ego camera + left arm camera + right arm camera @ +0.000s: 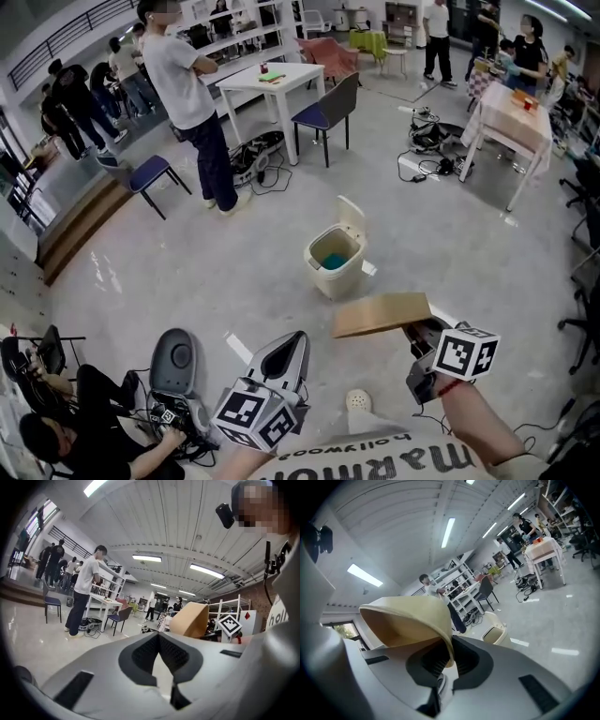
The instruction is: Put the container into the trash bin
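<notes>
Glossy grey floor [234, 281] spreads beneath both tools; a standing person [192, 103] and a white bench [246, 82] are far ahead. The right tool [413, 330] is clamped on the rim of a tan paper container [380, 314], which juts out to that tool's left in the air. Ahead of this tool and below it, well apart, stands a cream trash bin [328, 274] with its lid up. The left tool [292, 349], off to the right tool's left, has its jaws together on nothing.
</notes>
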The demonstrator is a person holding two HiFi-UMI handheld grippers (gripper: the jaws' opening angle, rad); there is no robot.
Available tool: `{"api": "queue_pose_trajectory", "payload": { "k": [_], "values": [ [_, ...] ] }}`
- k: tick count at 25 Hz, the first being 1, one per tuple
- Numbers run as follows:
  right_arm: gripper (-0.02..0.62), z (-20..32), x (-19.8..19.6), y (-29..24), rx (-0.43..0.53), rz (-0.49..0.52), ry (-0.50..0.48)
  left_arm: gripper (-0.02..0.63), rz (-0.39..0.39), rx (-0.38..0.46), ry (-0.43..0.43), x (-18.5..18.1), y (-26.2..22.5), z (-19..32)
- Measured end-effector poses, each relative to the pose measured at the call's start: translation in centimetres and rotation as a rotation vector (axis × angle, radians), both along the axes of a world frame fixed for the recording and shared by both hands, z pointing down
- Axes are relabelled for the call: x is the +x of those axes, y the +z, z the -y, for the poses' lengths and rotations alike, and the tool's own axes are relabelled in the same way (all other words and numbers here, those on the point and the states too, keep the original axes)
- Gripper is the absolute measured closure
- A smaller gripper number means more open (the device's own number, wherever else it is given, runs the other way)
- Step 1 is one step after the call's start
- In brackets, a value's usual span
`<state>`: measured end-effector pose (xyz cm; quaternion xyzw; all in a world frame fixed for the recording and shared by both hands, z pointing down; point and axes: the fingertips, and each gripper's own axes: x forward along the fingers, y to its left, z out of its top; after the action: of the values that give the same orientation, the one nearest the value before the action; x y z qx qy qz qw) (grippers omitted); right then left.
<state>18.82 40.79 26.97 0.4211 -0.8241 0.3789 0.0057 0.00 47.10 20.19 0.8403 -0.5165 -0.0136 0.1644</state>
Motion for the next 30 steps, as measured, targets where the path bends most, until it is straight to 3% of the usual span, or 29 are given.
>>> {"api": "queue_pose_trajectory", "payload": {
  "k": [12,21,30],
  "values": [
    [0.588,11.3,-0.9,1.2,-0.007,0.008,-0.072,0.598,-0.017,-0.019,-0.074,-0.1,1.6,9.8],
    [0.588,14.4,-1.1,0.8,-0.013,0.026,-0.095,0.598,-0.049,-0.013,-0.064,1.3,1.2,14.3],
    [0.588,14.4,-2.6,2.4,-0.059,0.033,-0.121,0.598,-0.022,-0.038,-0.065,1.0,1.8,14.1]
  ]
}}
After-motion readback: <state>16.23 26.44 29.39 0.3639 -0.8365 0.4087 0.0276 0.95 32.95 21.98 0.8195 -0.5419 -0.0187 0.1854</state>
